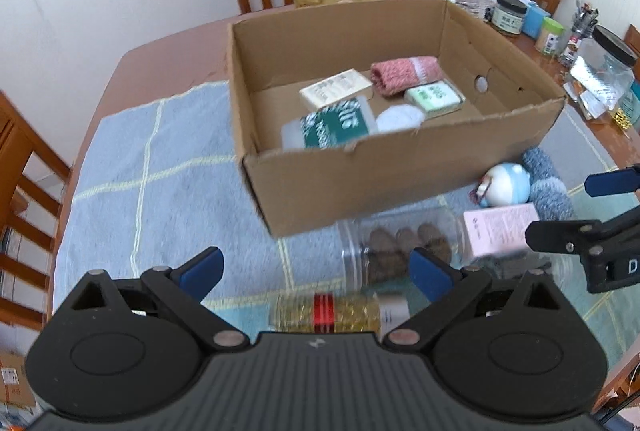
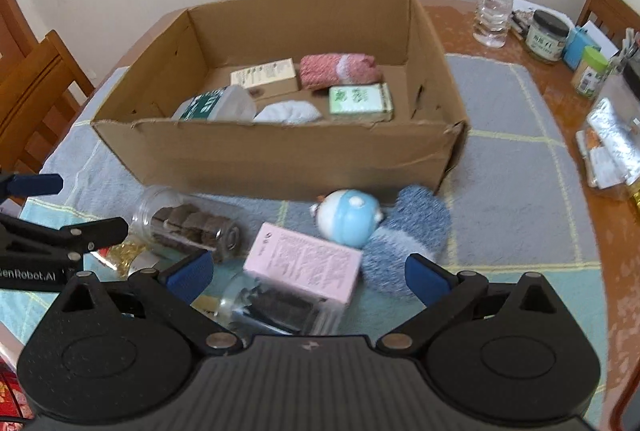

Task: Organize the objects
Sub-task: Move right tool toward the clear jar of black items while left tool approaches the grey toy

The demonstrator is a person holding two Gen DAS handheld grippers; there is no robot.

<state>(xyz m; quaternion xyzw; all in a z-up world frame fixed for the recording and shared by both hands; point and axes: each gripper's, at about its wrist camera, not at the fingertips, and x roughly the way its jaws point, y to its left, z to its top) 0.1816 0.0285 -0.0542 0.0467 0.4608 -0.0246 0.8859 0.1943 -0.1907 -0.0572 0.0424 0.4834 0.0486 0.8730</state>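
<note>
Right hand-held gripper (image 2: 308, 273) spread wide, empty, pink box (image 2: 302, 269) lying between its fingers

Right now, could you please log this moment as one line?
left gripper: open, empty | right gripper: open, over pink box | cardboard box: partly filled | table items: unpacked

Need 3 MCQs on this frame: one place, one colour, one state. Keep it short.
1. Where is the pink box?
A) in the cardboard box B) on the mat before it C) on a chair
2. What colour is the rolled cloth in the cardboard box?
A) red-pink B) yellow C) black
3. The right hand-held gripper is:
A) shut on a jar B) open, empty C) shut on a sock

Answers: B, it lies outside the front wall; A, its knit is red-pink; B, the fingers stand wide apart, nothing between them.
</note>
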